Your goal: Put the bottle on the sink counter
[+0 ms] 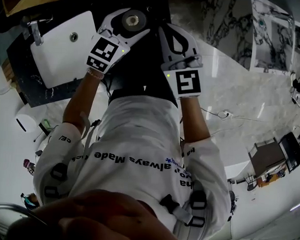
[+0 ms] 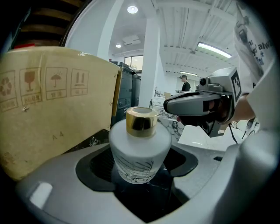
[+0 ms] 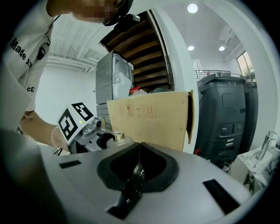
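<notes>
A frosted white bottle [image 2: 140,148] with a gold cap sits between the jaws of my left gripper [image 2: 140,169], which is shut on its lower body. Dark marbled counter [image 2: 146,199] shows right under the bottle; whether the base touches it I cannot tell. From the head view the bottle [image 1: 134,20] appears cap-up inside the left gripper [image 1: 127,30], beside the white sink basin [image 1: 64,45]. My right gripper [image 1: 167,34] hovers just to the right, shut with nothing in it [image 3: 139,164]. In the right gripper view the gold cap [image 3: 117,137] peeks out beside the left gripper's marker cube.
A faucet [image 1: 35,32] stands at the basin's far left, on the black marble counter [image 1: 19,63]. A cardboard sheet [image 2: 48,100] leans close on the bottle's left, also in the right gripper view [image 3: 148,118]. Dark bins [image 3: 223,118] stand beyond it. The person's torso fills the lower head view.
</notes>
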Demonstrator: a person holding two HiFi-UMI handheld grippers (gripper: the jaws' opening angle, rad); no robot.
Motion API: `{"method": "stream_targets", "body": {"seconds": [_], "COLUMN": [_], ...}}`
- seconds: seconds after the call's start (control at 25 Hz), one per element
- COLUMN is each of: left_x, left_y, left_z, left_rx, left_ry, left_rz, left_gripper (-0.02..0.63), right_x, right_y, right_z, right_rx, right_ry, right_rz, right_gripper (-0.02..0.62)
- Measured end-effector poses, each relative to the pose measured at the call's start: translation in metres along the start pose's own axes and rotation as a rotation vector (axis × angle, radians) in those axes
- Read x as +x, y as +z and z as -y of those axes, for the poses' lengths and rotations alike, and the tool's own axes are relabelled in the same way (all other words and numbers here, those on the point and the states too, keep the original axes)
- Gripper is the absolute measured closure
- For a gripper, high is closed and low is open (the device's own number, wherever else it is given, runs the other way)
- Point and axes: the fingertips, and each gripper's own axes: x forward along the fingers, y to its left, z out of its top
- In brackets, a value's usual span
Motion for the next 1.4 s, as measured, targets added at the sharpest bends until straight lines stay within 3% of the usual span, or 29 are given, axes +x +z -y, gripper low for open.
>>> {"method": "stream_targets", "body": {"seconds": [0.52, 1.4], "left_x": [0.036, 0.052], "left_y": [-0.035, -0.052], "left_z": [-0.014, -0.018], "left_rx": [-0.01, -0.011], "left_ry": [0.016, 0.033], "left_rz": [-0.039, -0.046], "left_gripper": [0.273, 0.273], "right_x": [0.019, 0.027], "right_y": [-0.048, -0.072], "right_z": [0.009, 0.012], "right_rx": [0.044, 0.052], "right_ry": [-0.009, -0.002], "right_rz": [-0.04, -0.065], "right_gripper": [0.584, 0.584]}}
